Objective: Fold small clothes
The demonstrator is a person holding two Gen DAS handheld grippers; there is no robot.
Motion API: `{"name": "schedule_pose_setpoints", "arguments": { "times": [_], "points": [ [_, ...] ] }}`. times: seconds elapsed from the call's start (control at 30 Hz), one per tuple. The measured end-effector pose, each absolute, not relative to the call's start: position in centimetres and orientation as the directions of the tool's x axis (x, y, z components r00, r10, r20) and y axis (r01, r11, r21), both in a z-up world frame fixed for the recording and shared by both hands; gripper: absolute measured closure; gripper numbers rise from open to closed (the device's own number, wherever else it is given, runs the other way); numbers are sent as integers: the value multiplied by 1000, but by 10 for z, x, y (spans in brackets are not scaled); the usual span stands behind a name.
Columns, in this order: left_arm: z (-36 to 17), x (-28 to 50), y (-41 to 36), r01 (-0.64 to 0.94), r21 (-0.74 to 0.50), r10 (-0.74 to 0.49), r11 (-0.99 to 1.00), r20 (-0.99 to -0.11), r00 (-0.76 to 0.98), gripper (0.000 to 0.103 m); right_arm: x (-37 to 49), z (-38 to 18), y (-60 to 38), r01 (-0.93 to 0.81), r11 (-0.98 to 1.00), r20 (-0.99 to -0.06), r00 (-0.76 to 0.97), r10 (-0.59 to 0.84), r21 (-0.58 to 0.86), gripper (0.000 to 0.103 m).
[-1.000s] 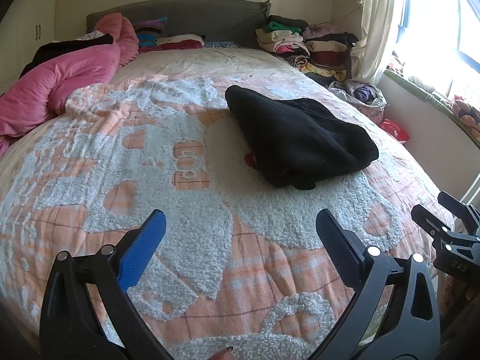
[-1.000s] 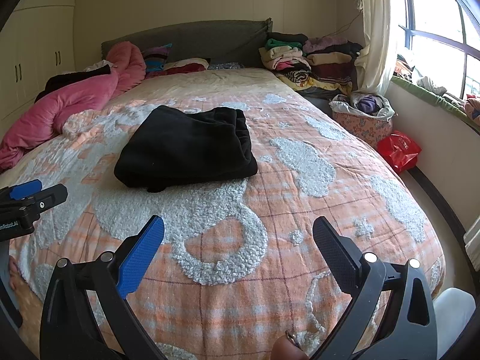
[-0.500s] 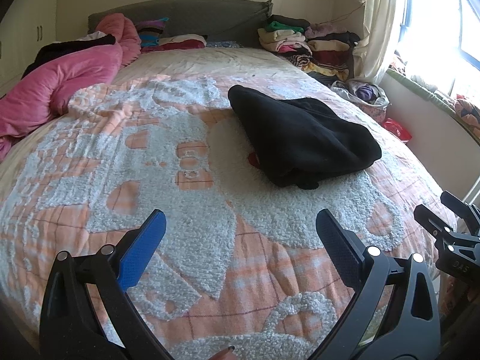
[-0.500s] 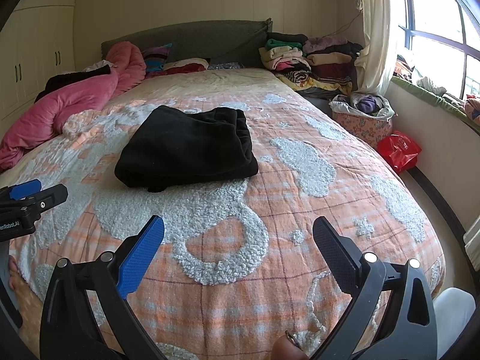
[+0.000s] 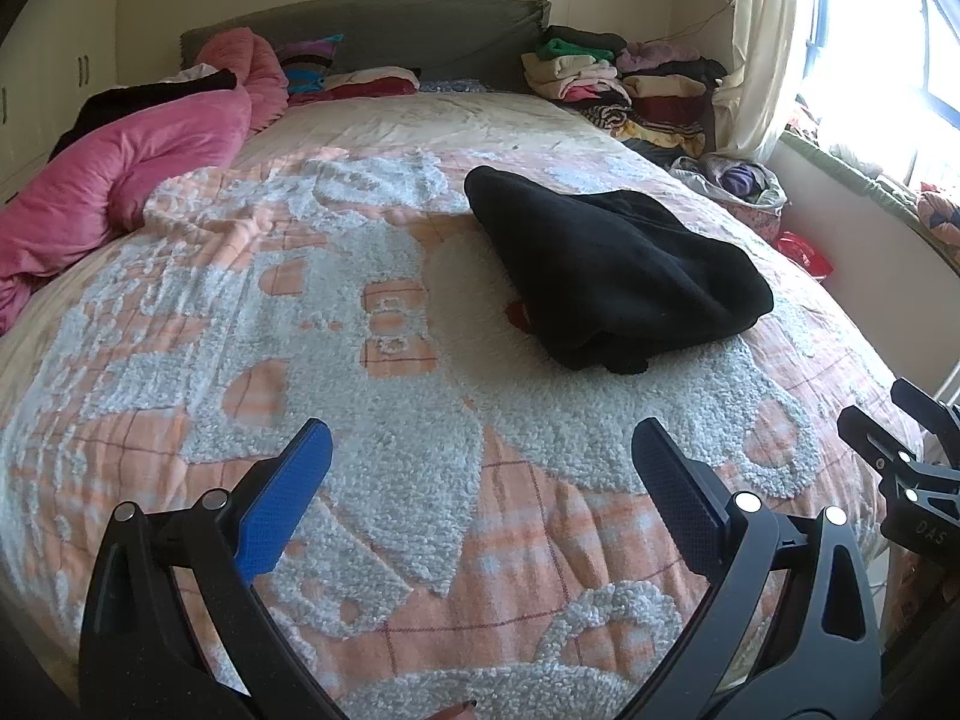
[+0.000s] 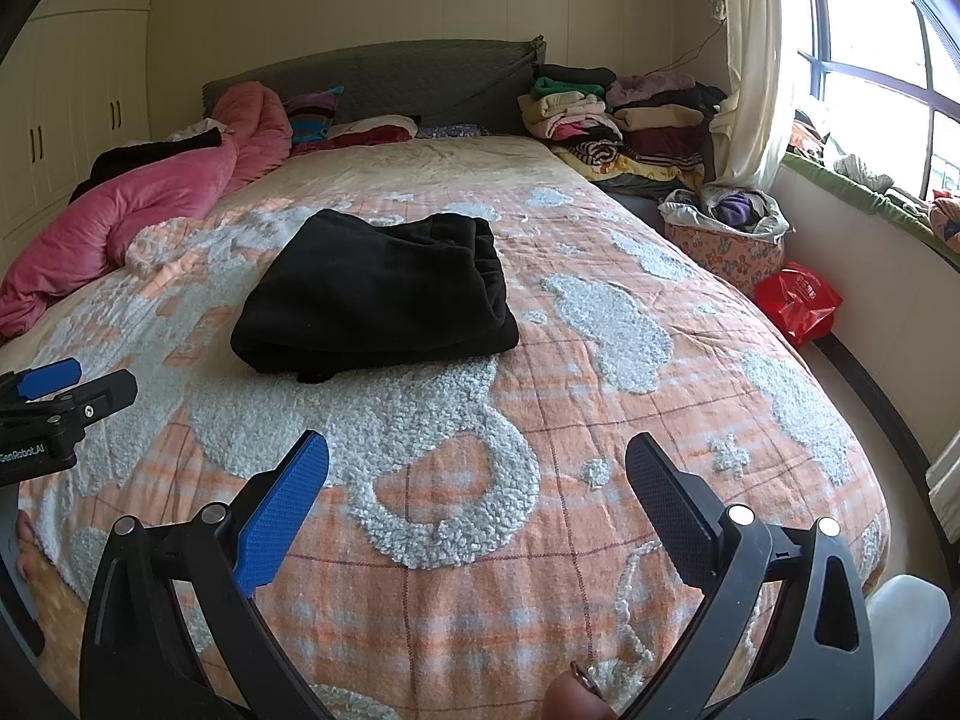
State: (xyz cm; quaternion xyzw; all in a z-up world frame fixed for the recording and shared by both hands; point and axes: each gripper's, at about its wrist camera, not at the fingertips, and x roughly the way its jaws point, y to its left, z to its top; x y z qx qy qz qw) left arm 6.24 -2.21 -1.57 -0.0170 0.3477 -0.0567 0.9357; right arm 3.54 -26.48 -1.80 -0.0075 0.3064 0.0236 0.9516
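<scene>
A black fleece garment point(image 5: 612, 276) lies folded into a compact bundle on the orange and white bedspread point(image 5: 336, 360). It also shows in the right wrist view point(image 6: 378, 294). My left gripper point(image 5: 480, 450) is open and empty, held above the bedspread near the bed's foot, well short of the garment. My right gripper point(image 6: 477, 462) is open and empty too, also near the foot. The right gripper shows at the right edge of the left wrist view point(image 5: 912, 468). The left gripper shows at the left edge of the right wrist view point(image 6: 54, 408).
A pink duvet point(image 6: 120, 210) is heaped along the bed's left side. Stacks of folded clothes point(image 6: 624, 114) stand by the headboard at the right. A laundry basket point(image 6: 726, 234) and a red bag point(image 6: 798, 300) sit on the floor under the window.
Both grippers stay open and almost still. The left wrist view has shifted slightly, so the garment sits a little further right and up in it.
</scene>
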Motion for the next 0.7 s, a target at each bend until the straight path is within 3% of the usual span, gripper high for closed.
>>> {"name": "schedule_pose_setpoints", "arguments": {
  "times": [0.43,0.53,0.7],
  "points": [
    [-15,60,-15,80,-88,-118,993,-649,752,9,30,-17,-279,2,1000,-598,801,17,31,4],
    [-13,68,7,22,-115,-92,993,-655,750,9,21,-19,-313,120,991,-610,790,-57,63,4],
    [-3,97,104,-178,-142,38,974,-669,743,9,-20,-32,-432,491,870,-635,688,-352,49,4]
  ]
}}
